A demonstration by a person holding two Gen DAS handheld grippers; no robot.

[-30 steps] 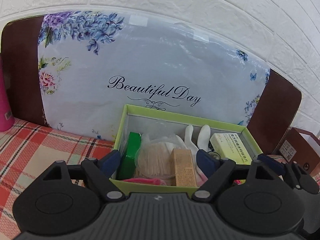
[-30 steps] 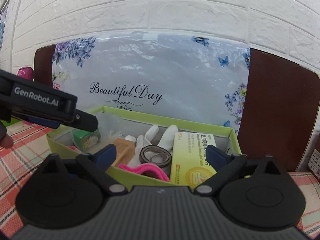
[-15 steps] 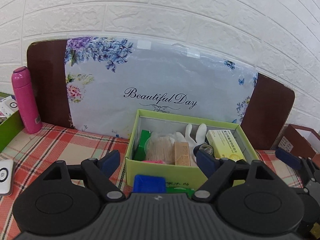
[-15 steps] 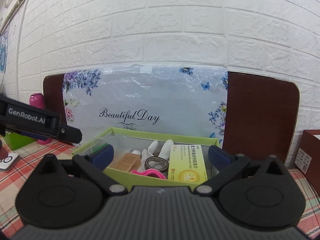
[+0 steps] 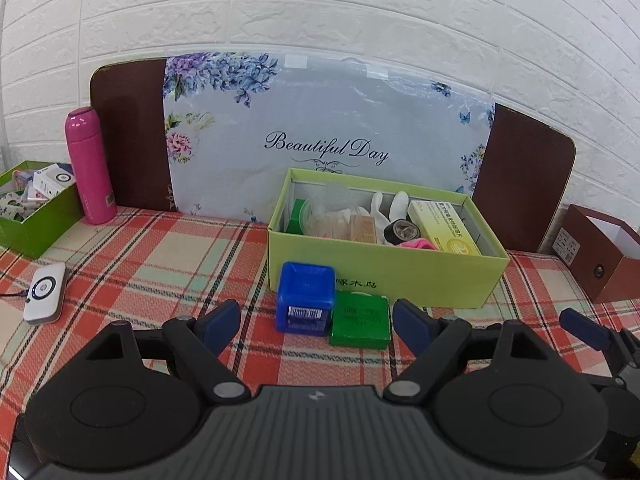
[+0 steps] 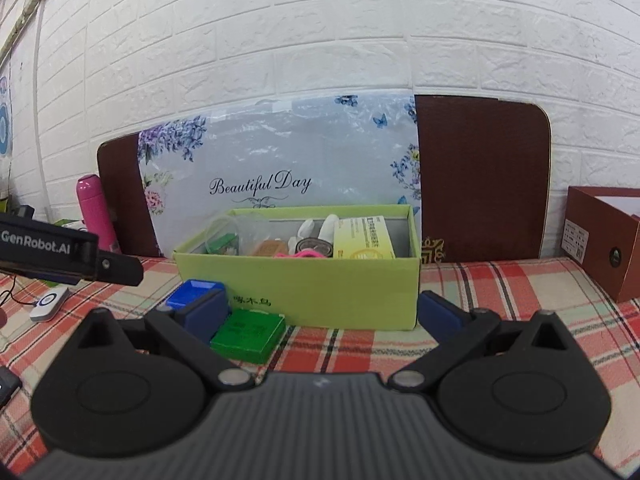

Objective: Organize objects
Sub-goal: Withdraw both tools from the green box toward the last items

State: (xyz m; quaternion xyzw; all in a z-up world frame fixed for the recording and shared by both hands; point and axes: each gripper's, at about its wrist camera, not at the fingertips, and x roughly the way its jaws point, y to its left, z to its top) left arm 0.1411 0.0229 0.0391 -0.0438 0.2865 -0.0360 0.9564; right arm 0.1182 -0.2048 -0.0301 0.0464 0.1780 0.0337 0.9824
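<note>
A light green open box point(image 5: 384, 276) stands on the plaid tablecloth and holds a yellow medicine carton point(image 5: 444, 226), white gloves point(image 5: 386, 204), a tape roll point(image 5: 402, 232) and other small items. A blue box point(image 5: 306, 298) and a flat green box point(image 5: 360, 320) lie on the cloth just in front of it. My left gripper point(image 5: 316, 326) is open and empty, hovering before these two boxes. My right gripper point(image 6: 320, 314) is open and empty, facing the green box point(image 6: 304, 280); the blue box point(image 6: 192, 292) and flat green box point(image 6: 248, 334) show at its left finger.
A pink bottle point(image 5: 90, 166) and a dark green bin point(image 5: 36, 210) of small items stand at the left. A white device point(image 5: 44, 292) lies on the cloth. A brown box point(image 5: 600, 252) stands at the right. A floral board point(image 5: 320, 128) leans on the brick wall.
Both grippers have pulled back from the light green box and are farther away. The blue and flat green boxes have come into view in front of it.
</note>
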